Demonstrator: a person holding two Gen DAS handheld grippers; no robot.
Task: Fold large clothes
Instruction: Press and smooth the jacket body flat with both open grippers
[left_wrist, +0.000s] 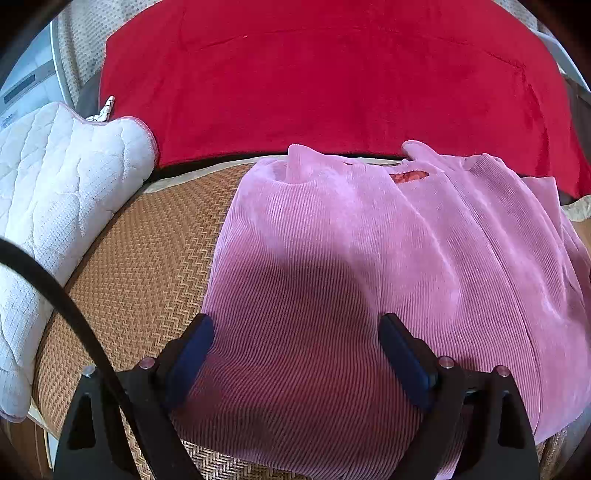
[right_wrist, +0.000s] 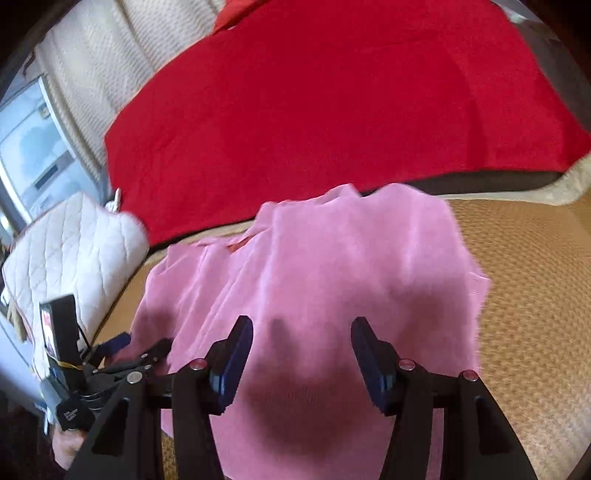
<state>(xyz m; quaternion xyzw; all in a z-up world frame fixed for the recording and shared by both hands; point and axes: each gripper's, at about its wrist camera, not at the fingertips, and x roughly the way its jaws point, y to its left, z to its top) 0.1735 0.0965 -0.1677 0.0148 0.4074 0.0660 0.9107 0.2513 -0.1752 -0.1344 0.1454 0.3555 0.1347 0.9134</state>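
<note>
A pink ribbed garment (left_wrist: 369, 251) lies spread on a woven tan mat (left_wrist: 147, 251), its neck end toward the red blanket. My left gripper (left_wrist: 297, 328) is open and empty, hovering over the garment's near left part. In the right wrist view the same pink garment (right_wrist: 332, 266) lies ahead on the mat (right_wrist: 532, 266). My right gripper (right_wrist: 303, 332) is open and empty above the garment's near part. The left gripper (right_wrist: 147, 345) shows at the lower left of that view, over the garment's left edge.
A red blanket (left_wrist: 332, 81) covers the surface beyond the mat and also shows in the right wrist view (right_wrist: 314, 110). A white quilted pad (left_wrist: 55, 177) lies at the left. A black cable (left_wrist: 55, 295) crosses the left wrist view. A window (right_wrist: 33, 147) stands far left.
</note>
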